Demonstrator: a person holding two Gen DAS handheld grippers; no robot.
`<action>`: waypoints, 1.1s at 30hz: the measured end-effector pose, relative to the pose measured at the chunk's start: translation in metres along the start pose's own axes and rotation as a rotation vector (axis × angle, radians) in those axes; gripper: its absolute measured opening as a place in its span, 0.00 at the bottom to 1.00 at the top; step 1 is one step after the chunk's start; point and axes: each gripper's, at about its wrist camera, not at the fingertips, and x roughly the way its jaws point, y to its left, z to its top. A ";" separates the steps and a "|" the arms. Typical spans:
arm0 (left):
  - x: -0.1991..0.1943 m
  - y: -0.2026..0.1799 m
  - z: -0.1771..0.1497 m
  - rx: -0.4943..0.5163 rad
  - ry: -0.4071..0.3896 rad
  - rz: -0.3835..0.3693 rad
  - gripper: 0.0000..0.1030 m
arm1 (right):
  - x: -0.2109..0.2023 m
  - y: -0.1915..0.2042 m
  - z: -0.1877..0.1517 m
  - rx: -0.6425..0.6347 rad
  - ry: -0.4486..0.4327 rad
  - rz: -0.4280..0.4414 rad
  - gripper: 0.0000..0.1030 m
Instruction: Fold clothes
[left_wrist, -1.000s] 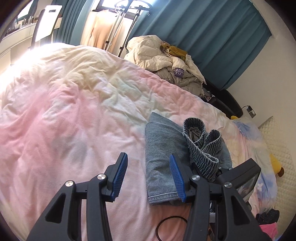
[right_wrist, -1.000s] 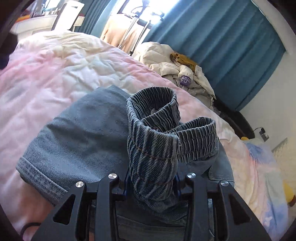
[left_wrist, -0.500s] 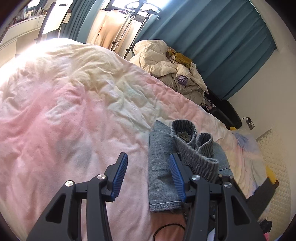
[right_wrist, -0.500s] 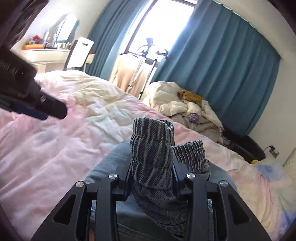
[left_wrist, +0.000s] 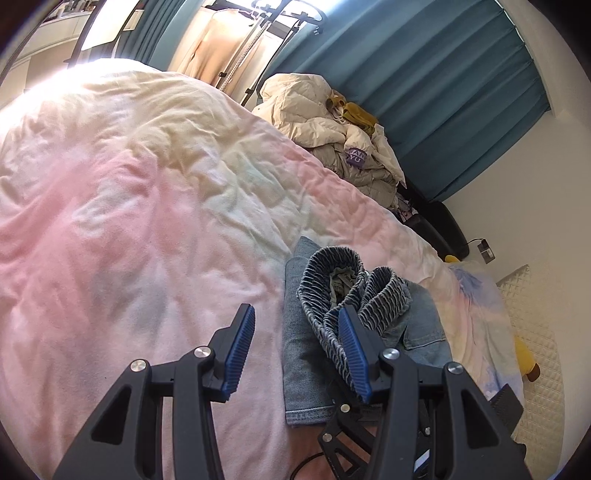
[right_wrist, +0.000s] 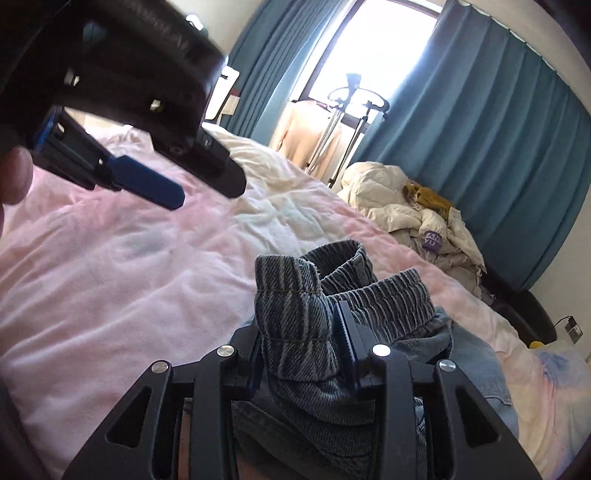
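Observation:
Folded blue jeans lie on the pink bedspread, with their ribbed elastic waistband bunched and standing up. My right gripper is shut on that waistband and holds it lifted above the rest of the jeans. My left gripper is open and empty, hovering above the bed just left of the jeans; it also shows in the right wrist view at upper left, close to the camera.
A heap of cream and grey jackets lies at the bed's far edge before teal curtains. A clothes rack with a beige garment stands behind. A yellow plush toy and a quilted headboard are on the right.
My right gripper has raised the waistband and tilted upward. My left gripper, still open, has moved in close above and left of the right one.

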 end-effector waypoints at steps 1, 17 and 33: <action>0.001 0.001 0.000 0.000 0.004 0.000 0.47 | 0.003 0.001 -0.003 -0.002 0.012 0.013 0.36; 0.002 -0.032 -0.006 0.177 0.036 -0.198 0.47 | -0.069 -0.053 -0.007 0.204 0.030 0.093 0.67; 0.057 -0.057 -0.028 0.326 0.161 -0.171 0.47 | 0.062 -0.169 0.015 0.786 0.243 0.213 0.66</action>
